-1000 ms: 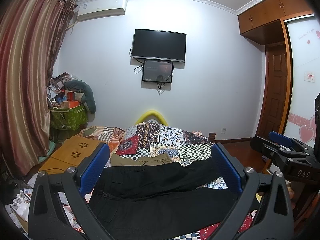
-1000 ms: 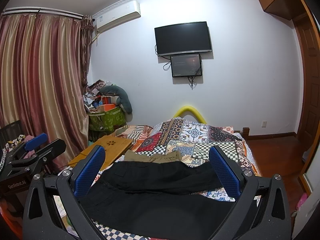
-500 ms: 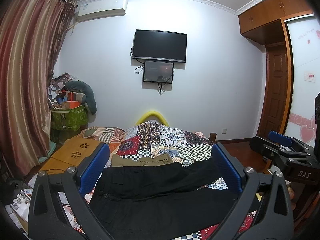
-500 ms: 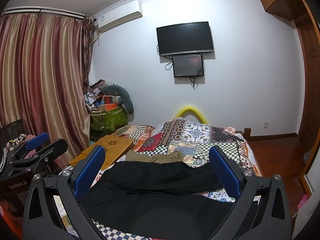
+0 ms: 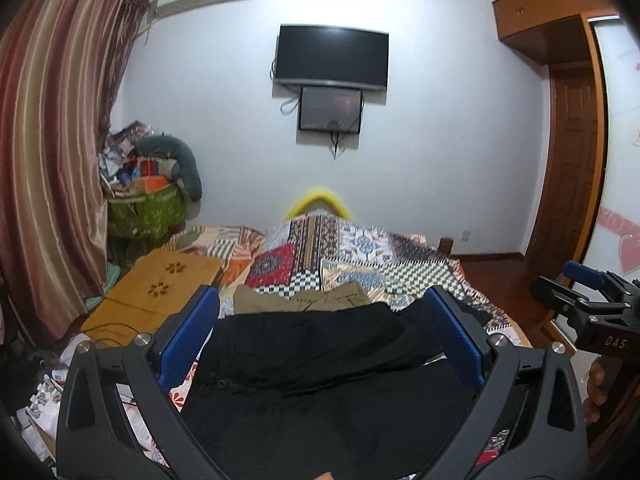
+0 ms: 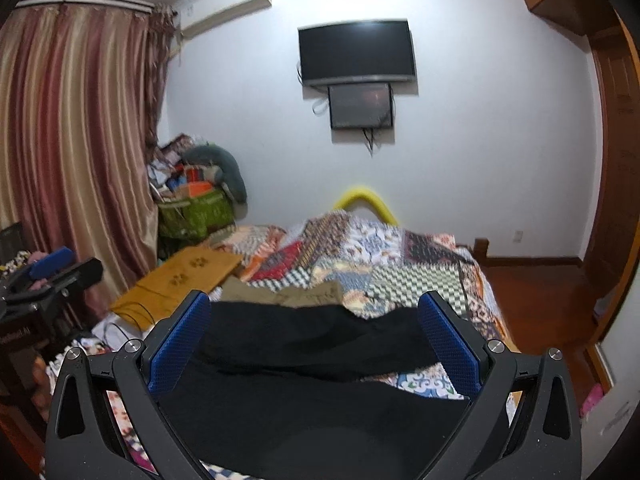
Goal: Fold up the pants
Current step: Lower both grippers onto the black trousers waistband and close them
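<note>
- Black fabric pants (image 5: pixel 320 364) are lying spread across the patchwork-quilted bed (image 5: pixel 360 248), ready for folding.
- Left gripper (image 5: pixel 328 344) and right gripper (image 6: pixel 314 344) are hovering wide open, gripping nothing.

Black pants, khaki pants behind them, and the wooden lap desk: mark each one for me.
black pants (image 5: pixel 320 392), left wrist view, on the upper leg fabric.
khaki pants (image 5: pixel 304 300), left wrist view, on the visible folded top.
wooden lap desk (image 6: pixel 180 280), right wrist view, on its flat top.

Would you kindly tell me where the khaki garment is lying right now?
In both wrist views the khaki garment lies on the patchwork quilt just beyond the black pants, with the wooden lap desk to its left.
</note>
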A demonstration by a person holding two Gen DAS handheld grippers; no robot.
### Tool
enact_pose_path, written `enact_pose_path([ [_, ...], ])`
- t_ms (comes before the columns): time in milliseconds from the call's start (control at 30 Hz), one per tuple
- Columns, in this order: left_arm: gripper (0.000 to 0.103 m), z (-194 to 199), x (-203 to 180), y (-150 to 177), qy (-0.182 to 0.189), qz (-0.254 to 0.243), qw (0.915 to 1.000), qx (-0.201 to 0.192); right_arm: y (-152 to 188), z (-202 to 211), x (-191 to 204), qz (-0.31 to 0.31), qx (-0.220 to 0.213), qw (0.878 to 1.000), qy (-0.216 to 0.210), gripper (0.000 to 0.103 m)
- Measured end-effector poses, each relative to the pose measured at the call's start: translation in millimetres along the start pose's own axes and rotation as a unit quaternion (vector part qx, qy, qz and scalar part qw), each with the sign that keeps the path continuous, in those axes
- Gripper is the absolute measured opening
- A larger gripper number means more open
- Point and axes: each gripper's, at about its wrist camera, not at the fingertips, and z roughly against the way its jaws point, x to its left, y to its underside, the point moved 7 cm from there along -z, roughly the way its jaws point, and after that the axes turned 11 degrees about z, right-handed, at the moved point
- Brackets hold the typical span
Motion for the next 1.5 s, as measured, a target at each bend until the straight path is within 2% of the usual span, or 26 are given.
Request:
enact_pose_path([
  [333,0.103,-93.8,45.2,8.9,-0.036,0.001,0.9980,0.052,36.3,-65.4,-26.0,0.004,0.068,0.998,0.002,0.103],
  [633,0.103,-196.4,112.5,31.2,-0.084,-0.005,0.9895,0.117,61.4,-129.9,-64.6,0.013,0.137,0.990,0.018,0.103],
  [833,0.103,-256.2,162.8,53.0,-0.093,0.036,0.9777,0.185,74.5,-176.4,-87.6,0.023,0.181,0.983,0.014,0.103],
  [933,0.103,-275.5,182.9,60.1,-0.102,0.046,0.9731,0.201,78.9,-194.9,-95.6,0.033,0.195,0.980,0.007,0.103],
  [1167,0.102,-323.6,217.5,87.3,-0.129,0.053,0.9578,0.252,84.9,-240.9,-91.7,0.050,0.218,0.973,-0.052,0.102],
  [1267,0.097,-343.6,225.0,100.6,-0.129,0.060,0.9517,0.272,85.5,-262.3,-84.5,0.062,0.221,0.971,-0.072,0.101],
  [1400,0.082,-365.6,233.4,121.8,-0.137,0.060,0.9389,0.310,89.7,-291.6,-73.8,0.067,0.233,0.965,-0.103,0.101],
  [1500,0.066,-377.7,237.4,137.3,-0.136,0.065,0.9305,0.334,98.9,-309.0,-75.9,0.077,0.251,0.960,-0.093,0.101],
])
